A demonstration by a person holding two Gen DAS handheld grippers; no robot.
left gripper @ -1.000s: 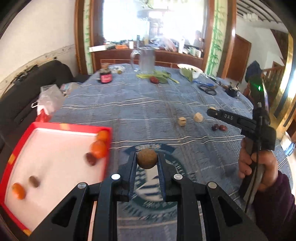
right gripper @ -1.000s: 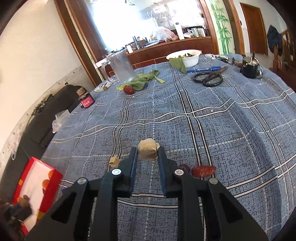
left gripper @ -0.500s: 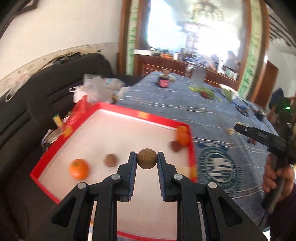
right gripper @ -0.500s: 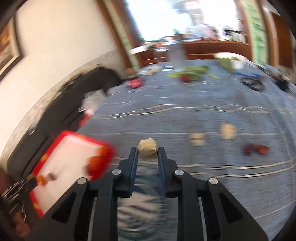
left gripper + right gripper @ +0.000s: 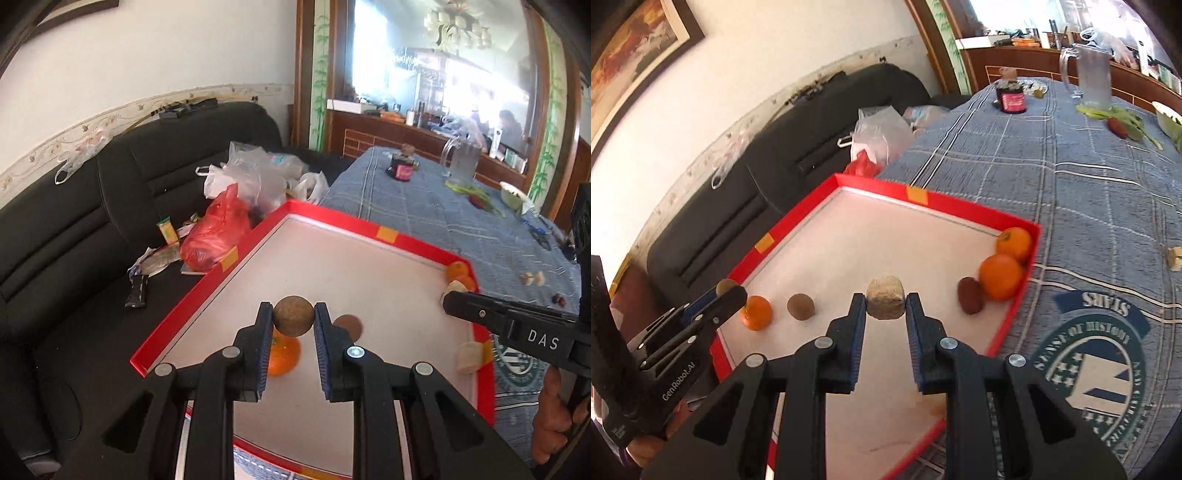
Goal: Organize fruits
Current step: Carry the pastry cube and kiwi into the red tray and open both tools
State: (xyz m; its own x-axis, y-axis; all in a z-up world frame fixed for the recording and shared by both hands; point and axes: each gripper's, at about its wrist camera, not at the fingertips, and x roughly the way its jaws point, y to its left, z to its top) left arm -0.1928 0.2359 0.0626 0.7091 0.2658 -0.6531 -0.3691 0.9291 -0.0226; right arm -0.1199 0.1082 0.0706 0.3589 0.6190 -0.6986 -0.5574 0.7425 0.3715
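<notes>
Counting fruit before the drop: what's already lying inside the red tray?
Lying in the red tray: three oranges, a brown round fruit and a dark red date. The near floor is hidden behind the right gripper holding a beige chunk.

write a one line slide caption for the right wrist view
Right gripper holds a beige chunk over the red tray.

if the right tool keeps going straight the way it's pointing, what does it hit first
Probably the white floor of the red tray. The right tool, shut on a tan cube-like piece, points down into open tray space between the brown fruit and the dark date; depth is uncertain.
</notes>
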